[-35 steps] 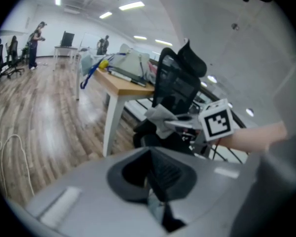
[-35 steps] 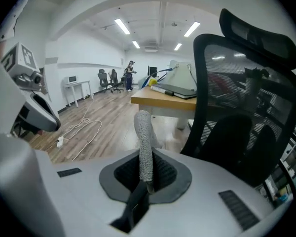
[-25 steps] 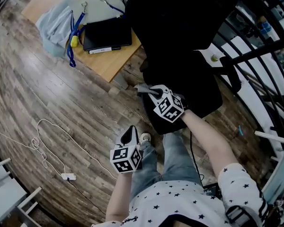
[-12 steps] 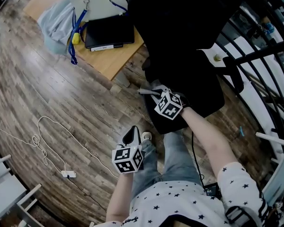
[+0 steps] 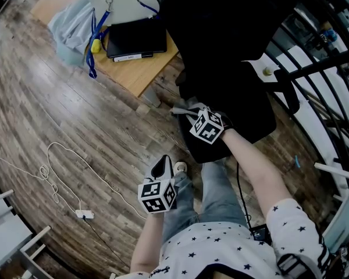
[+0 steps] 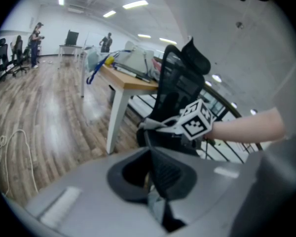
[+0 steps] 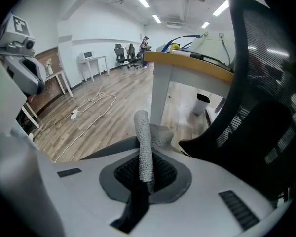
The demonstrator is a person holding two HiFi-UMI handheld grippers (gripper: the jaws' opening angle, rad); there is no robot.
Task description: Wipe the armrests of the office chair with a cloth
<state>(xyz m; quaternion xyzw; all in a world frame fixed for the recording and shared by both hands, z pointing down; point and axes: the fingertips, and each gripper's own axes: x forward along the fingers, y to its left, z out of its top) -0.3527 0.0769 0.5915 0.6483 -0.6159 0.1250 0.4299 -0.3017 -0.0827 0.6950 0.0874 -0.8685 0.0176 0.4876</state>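
Right gripper view, right claw pinching cloth, grip hidden overhead

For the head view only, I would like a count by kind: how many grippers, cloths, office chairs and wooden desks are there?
Grippers: 2, the left gripper and the right gripper
Cloth: 1, held in the right gripper
Office chair: 1
Wooden desk: 1
Total: 5

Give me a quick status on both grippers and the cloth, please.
Right gripper shut on cloth, beside office chair. Left gripper shut, empty, held clear. Nothing in the way.
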